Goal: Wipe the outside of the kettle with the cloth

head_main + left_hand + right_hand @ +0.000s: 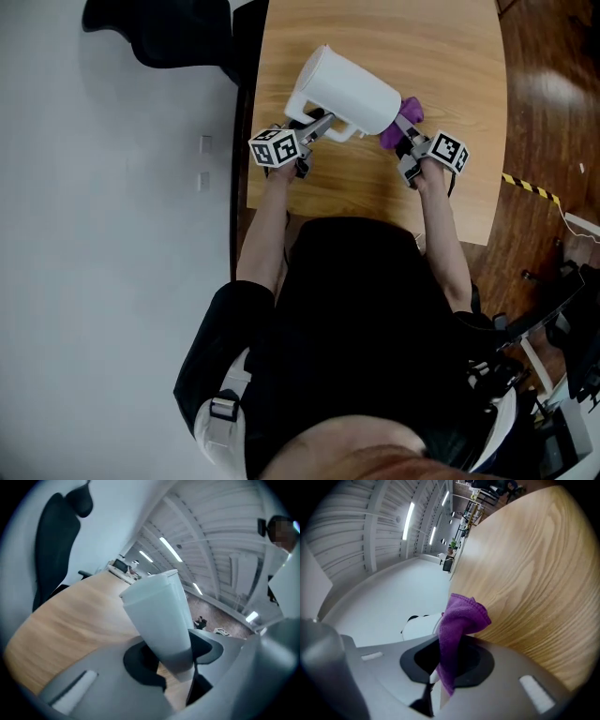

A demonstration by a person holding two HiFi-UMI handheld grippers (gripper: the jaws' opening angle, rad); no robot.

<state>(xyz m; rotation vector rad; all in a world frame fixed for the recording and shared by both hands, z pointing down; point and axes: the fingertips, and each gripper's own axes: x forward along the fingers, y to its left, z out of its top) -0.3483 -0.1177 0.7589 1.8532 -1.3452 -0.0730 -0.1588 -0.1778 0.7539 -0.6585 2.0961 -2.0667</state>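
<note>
**Wooden worktop, kettle tipped over it**

On the worktop [450, 56], a white kettle [347, 89] leans steeply. The left tongs [314, 127] clamp its handle [161, 616]. The right tongs [405, 142] pinch a purple cloth [401, 117] at the kettle's bottom end.

In the head view, the cloth [404, 114] shows only a purple corner at 3 o'clock of the kettle [347, 86]; the rest is hidden behind the kettle and the right gripper [405, 142]. The black chair [159, 33] is cut off by the top edge at 11 o'clock. In the right gripper view, the kettle is mostly hidden behind the cloth, and the far objects [464, 508] at 12 o'clock are too small to tell.
</note>
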